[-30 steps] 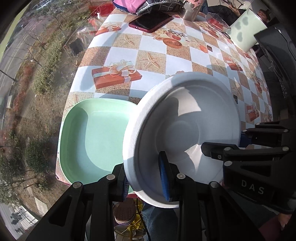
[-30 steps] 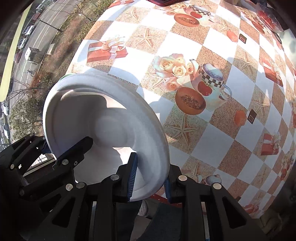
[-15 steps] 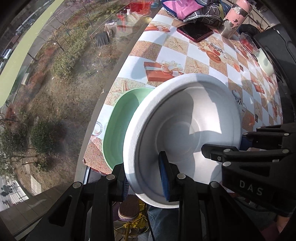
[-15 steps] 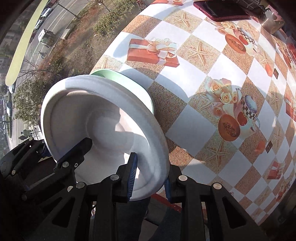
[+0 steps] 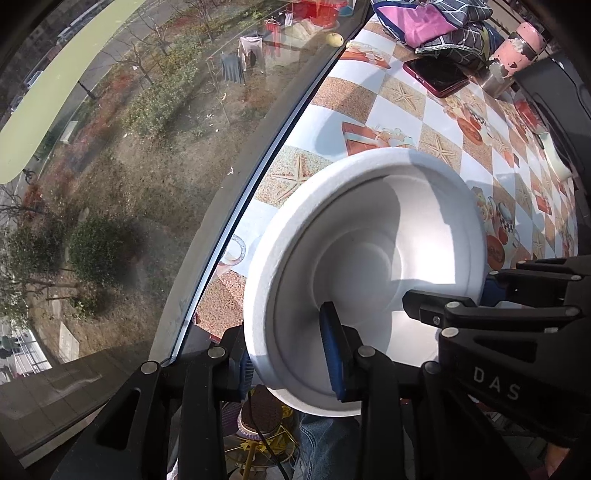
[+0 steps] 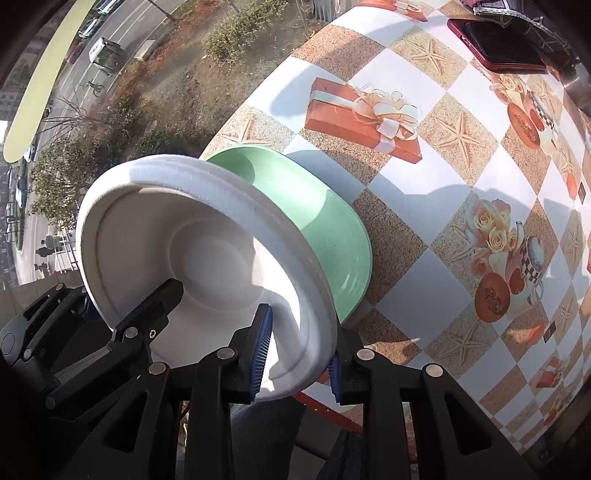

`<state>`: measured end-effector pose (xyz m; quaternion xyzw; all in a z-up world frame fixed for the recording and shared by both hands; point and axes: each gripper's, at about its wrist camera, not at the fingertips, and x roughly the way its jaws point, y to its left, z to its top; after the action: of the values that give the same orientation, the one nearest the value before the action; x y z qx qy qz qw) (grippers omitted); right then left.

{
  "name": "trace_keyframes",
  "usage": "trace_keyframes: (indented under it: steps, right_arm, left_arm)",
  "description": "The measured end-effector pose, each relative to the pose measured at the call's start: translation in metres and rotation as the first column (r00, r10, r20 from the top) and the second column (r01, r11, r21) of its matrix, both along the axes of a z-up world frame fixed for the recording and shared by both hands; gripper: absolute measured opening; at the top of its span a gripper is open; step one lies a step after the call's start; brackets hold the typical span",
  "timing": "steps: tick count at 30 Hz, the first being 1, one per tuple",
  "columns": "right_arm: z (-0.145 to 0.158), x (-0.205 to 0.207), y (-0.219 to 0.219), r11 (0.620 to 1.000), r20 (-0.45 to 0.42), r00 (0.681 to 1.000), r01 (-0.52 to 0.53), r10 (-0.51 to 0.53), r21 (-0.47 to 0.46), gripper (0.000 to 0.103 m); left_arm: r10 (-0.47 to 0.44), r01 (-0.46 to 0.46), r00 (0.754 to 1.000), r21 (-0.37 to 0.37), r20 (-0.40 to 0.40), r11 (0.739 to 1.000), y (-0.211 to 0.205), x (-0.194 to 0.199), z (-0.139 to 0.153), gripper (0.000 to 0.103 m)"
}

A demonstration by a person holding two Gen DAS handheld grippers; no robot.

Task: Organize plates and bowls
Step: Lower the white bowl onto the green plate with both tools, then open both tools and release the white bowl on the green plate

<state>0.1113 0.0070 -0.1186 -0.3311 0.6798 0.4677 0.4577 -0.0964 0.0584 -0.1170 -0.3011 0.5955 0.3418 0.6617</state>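
Note:
A white foam plate (image 5: 369, 251) is held up between both grippers, above the table's near corner. My left gripper (image 5: 288, 365) is shut on its left rim. My right gripper (image 6: 295, 354) is shut on its right rim; its black body also shows at the right of the left wrist view (image 5: 498, 302). The plate also shows in the right wrist view (image 6: 192, 236). A green plate (image 6: 332, 229) lies on the table under and behind the white plate. It is hidden in the left wrist view.
The table (image 6: 424, 206) has a checkered cloth with starfish and gift prints. A red phone (image 6: 495, 40), folded cloth (image 5: 436, 22) and a pink bottle (image 5: 517, 48) lie at the far end. A window (image 5: 129, 147) runs along the table's left edge.
Both grippers have lifted the white plate up and back toward the table's near edge. The green plate has dropped out of sight behind it in the left wrist view.

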Motion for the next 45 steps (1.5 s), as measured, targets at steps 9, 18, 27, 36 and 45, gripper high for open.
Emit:
trace_keyframes:
  steps: [9,18,27,36,45]
  right_arm:
    - [0.007,0.005,-0.013,1.0,0.047,0.999,0.021,-0.021,-0.012,0.062]
    - [0.031,0.005,-0.023,0.998,0.066,0.997,0.029,-0.033,0.058,0.102]
    - [0.057,0.024,-0.041,0.989,0.152,0.985,0.061,-0.082,0.137,0.102]
    - [0.061,0.025,-0.04,0.988,0.154,0.983,0.083,-0.102,0.129,0.102]
    - [0.06,0.027,-0.04,0.987,0.146,0.983,0.088,-0.107,0.131,0.102]
  left_arm:
    - [0.023,-0.02,0.998,0.041,-0.065,0.999,0.004,-0.007,-0.005,0.059]
    - [-0.003,0.012,0.996,0.094,-0.089,0.996,0.0,-0.005,0.006,0.068]
    - [-0.007,0.017,0.998,0.137,-0.07,0.99,-0.009,-0.001,0.022,0.071]
    - [-0.031,0.04,0.997,0.14,-0.065,0.989,-0.013,0.008,0.027,0.075]
    - [-0.029,0.04,0.997,0.149,-0.076,0.988,-0.014,0.01,0.029,0.076]
